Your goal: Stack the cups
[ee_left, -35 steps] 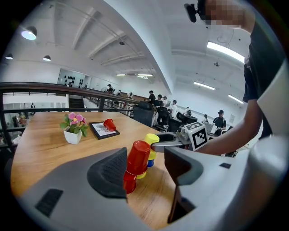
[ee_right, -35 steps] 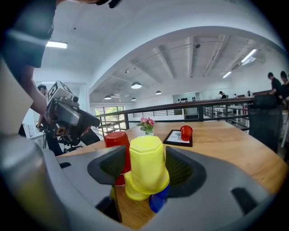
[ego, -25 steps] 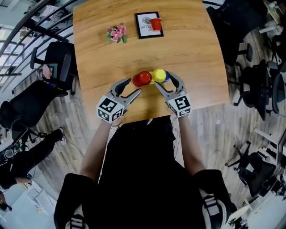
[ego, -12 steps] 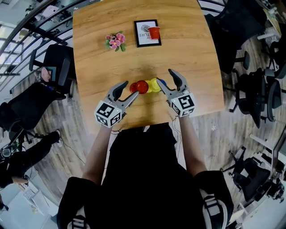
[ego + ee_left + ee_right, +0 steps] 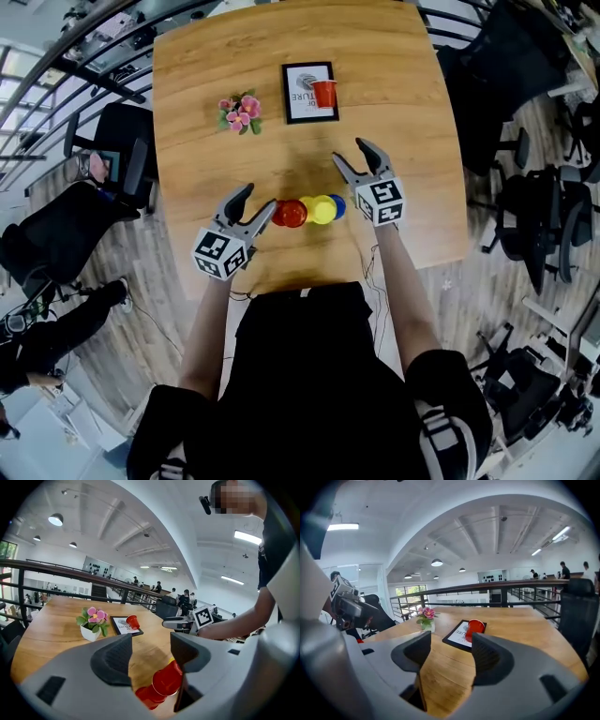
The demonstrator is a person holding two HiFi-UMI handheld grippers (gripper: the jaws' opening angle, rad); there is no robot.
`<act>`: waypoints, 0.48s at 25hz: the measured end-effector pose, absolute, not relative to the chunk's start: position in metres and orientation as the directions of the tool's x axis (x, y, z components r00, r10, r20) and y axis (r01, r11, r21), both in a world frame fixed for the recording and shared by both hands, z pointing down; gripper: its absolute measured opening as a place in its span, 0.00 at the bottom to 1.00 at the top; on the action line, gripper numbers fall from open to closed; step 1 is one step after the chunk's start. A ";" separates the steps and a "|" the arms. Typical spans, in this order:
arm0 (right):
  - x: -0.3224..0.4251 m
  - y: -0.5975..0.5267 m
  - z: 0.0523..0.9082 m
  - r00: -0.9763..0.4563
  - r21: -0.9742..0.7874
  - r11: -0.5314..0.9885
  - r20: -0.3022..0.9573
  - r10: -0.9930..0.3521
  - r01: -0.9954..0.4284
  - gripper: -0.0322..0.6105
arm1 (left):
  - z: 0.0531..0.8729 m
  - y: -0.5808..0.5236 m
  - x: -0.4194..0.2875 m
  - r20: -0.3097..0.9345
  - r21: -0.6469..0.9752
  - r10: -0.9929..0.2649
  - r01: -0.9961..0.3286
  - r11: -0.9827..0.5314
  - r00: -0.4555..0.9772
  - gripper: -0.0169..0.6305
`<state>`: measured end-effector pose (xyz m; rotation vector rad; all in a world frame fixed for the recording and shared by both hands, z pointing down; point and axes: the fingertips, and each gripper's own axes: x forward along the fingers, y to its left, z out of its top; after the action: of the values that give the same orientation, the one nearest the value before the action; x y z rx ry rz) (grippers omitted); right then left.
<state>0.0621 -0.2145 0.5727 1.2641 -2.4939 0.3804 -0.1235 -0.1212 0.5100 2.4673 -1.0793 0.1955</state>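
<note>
Wooden table [image 5: 394,122], viewed steeply from above. On the far half stands a pot of pink flowers [image 5: 239,112]. Near it to the right, but apart from it, a black-framed card [image 5: 302,80] lies flat on the boards and bears a standing red cup [image 5: 324,93] at its right side. Close to the near edge a row of cups [image 5: 314,210] lies on its side along the table, red at the left, then yellow, then blue. The cups touch and appear to be nested.

Light brown wooden surface [image 5: 403,112]: smooth, matt, grained. Red plastic cups [image 5: 290,214]: glossy. Grey plastic left gripper [image 5: 260,199]: matt, ribbed jaws.
</note>
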 end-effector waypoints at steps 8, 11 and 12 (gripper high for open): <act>0.056 -0.291 0.630 -0.535 -0.126 0.549 0.481 -0.694 -0.826 0.47 | 0.534 -0.138 -0.120 0.363 0.352 -0.667 -0.758 -0.548 0.651 0.45; 0.047 -0.314 0.647 -0.527 -0.152 0.528 0.492 -0.693 -0.836 0.47 | 0.542 -0.145 -0.120 0.381 0.354 -0.663 -0.764 -0.539 0.645 0.45; 0.045 -0.321 0.651 -0.517 -0.153 0.515 0.496 -0.698 -0.843 0.47 | 0.544 -0.147 -0.119 0.384 0.357 -0.662 -0.765 -0.536 0.643 0.45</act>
<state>0.0453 -0.3210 0.6514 1.2751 -2.3879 0.5379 -0.1194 -0.1470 0.5445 2.3661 -1.1148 0.2761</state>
